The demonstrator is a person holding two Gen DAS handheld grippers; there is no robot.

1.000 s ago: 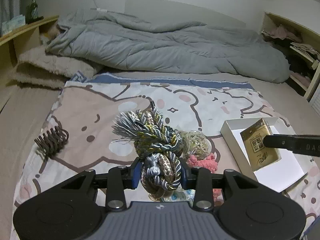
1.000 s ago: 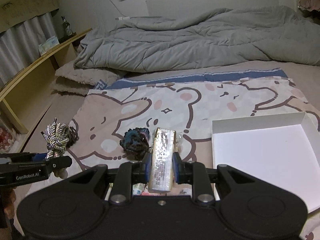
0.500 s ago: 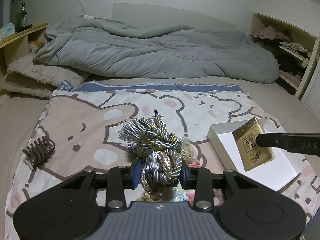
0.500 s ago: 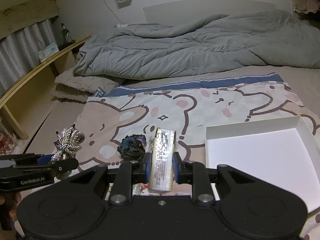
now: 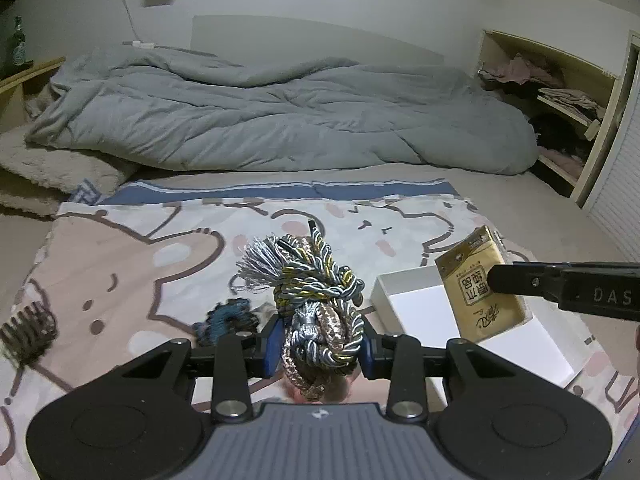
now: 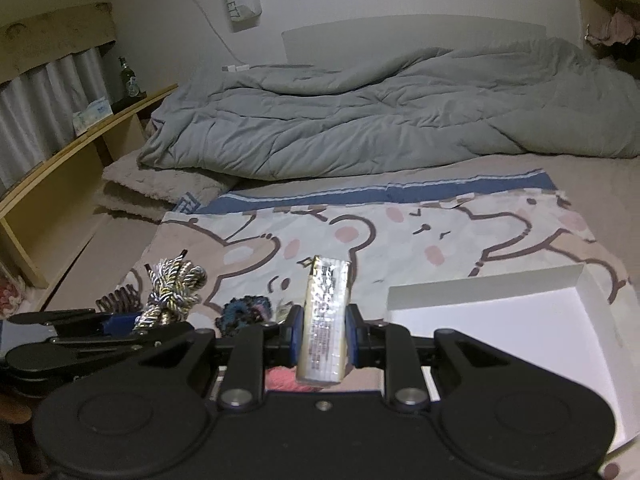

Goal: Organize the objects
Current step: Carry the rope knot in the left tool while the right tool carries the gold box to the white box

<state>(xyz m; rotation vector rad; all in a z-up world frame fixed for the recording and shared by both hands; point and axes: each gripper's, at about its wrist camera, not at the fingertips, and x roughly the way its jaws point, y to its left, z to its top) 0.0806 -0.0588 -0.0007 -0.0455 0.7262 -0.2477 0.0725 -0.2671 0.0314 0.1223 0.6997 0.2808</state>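
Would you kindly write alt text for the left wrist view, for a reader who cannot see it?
The left gripper grips a bundle of twisted silver-and-gold cord above a cartoon-bear blanket. At right, the right gripper holds a gold packet over an open white box; a rumpled grey duvet lies behind.

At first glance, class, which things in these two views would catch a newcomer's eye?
The bundle of twisted cord clamped in the left gripper, low in the middle. Next, the gold packet upright in the right gripper, beside the white box on the cartoon blanket.
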